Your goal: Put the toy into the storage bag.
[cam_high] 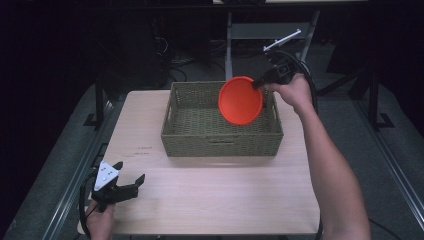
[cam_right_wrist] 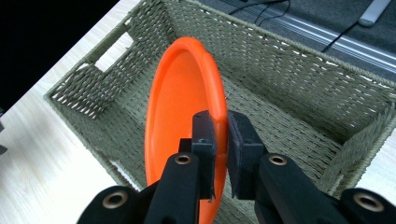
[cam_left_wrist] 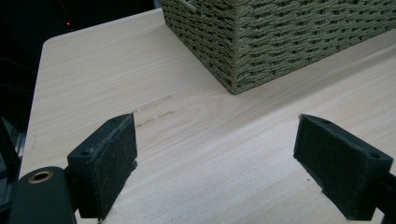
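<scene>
An orange plate (cam_high: 240, 100) hangs on edge above the woven green basket (cam_high: 190, 132), over its right half. My right gripper (cam_high: 257, 83) is shut on the plate's rim, held from the far right by a hand. In the right gripper view the plate (cam_right_wrist: 180, 107) stands almost upright between the two black jaws, my right gripper (cam_right_wrist: 222, 140) pinching its near edge, with the basket (cam_right_wrist: 299, 84) interior below it. My left gripper (cam_high: 129, 172) rests open near the table's front left corner, nothing between its pads (cam_left_wrist: 108, 158).
The basket corner (cam_left_wrist: 261, 42) lies ahead and right of the left gripper. The light wood table (cam_high: 210, 195) has bare surface in front of the basket. Dark floor, metal frame legs and cables lie beyond the table's far edge.
</scene>
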Tool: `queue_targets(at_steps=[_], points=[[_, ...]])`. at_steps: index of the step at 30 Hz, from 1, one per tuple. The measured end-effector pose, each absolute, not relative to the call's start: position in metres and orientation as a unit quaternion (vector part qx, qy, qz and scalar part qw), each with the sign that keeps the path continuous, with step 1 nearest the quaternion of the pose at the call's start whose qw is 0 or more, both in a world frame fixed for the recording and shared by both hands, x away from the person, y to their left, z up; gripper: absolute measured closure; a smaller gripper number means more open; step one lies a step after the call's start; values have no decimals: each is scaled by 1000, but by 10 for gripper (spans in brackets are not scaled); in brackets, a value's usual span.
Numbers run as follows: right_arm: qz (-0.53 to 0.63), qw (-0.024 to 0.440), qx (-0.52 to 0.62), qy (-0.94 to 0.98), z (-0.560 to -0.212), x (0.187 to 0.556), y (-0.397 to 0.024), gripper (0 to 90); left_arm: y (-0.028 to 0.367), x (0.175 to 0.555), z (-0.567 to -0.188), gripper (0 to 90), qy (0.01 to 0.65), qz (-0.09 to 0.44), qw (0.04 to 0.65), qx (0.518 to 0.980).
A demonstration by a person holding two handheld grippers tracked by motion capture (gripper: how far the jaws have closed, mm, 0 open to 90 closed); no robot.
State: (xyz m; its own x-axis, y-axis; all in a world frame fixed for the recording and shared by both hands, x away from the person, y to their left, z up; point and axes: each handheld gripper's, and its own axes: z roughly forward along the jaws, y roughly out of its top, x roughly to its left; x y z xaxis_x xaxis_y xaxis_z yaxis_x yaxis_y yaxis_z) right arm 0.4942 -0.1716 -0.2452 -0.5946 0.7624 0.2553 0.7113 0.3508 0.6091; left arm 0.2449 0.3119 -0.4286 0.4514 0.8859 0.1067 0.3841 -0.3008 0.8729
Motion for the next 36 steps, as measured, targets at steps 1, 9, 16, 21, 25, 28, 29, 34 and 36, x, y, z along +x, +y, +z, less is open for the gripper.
queue_targets(at_steps=[1,9,16,21,25,28,29,34,36], points=[[351,36,449,821,-245,494,-172,822,312,245,-429,128,425,306,411,746],[358,25,464,810,-261,504,-173,822,311,245,-429,128,424,306,410,748],[340,25,478,810,-279,512,-173,821,312,245,-429,128,423,306,409,748],[338,26,481,809,-286,513,-172,821,312,245,-428,128,423,306,407,749],[337,22,483,808,-292,514,-171,821,312,245,-428,128,423,306,408,749],[337,19,484,807,-296,515,-170,820,312,245,-428,128,423,306,409,749],[336,19,484,808,-297,515,-169,820,312,245,-428,128,423,306,409,748],[335,13,485,808,-303,516,-165,819,312,245,-428,128,424,306,410,747],[335,12,485,808,-305,517,-164,819,312,244,-428,128,424,305,410,748]])
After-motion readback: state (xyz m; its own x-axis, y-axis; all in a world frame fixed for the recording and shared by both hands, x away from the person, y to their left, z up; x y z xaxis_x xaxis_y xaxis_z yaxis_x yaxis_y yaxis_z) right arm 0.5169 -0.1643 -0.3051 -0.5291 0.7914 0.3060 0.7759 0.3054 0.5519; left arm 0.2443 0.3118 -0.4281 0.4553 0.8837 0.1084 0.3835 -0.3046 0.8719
